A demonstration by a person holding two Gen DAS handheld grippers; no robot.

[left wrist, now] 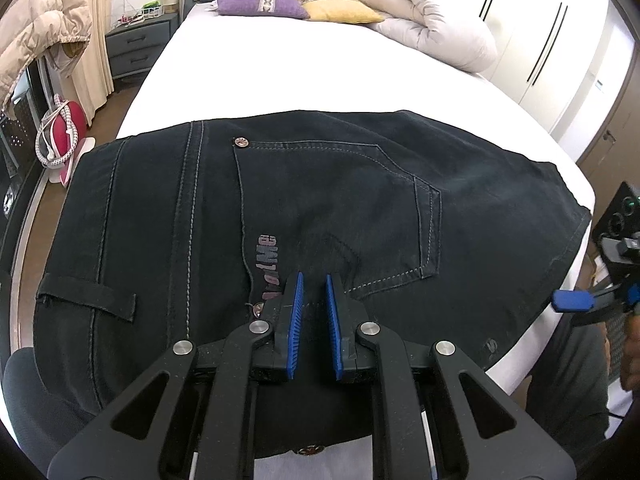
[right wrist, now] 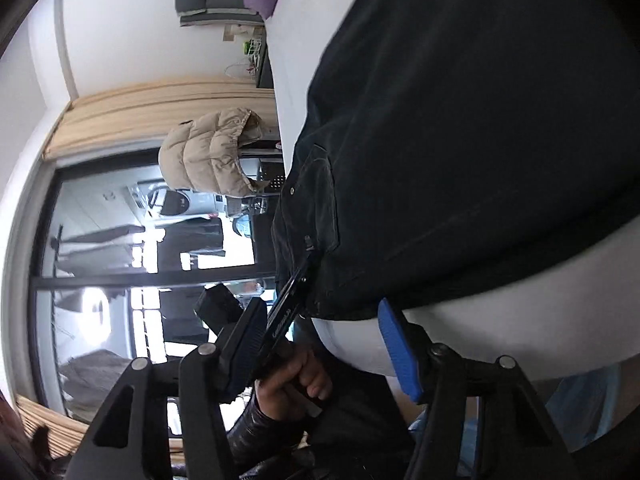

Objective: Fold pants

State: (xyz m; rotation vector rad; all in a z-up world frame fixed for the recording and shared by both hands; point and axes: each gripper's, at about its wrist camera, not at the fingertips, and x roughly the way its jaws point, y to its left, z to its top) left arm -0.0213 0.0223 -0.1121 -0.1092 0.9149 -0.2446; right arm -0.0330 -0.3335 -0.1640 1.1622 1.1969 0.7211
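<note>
Black denim pants (left wrist: 320, 208) lie folded across the white bed (left wrist: 288, 68), waistband nearest the left gripper (left wrist: 314, 300). That gripper's blue pads stand nearly together; whether they pinch the cloth at the pocket seam just ahead of them I cannot tell. The right gripper (right wrist: 320, 344), rolled on its side, has its jaws spread wide and empty, just off the pants' near edge. Judging by this, one fold is laid; next the right must close on that edge.

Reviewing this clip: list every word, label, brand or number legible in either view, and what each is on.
Grey and red print on the black pants: appears upside down, partly hidden by the left gripper; not reliably readable.
White lettering on the left gripper's body: too blurred.
Nothing else legible.
</note>
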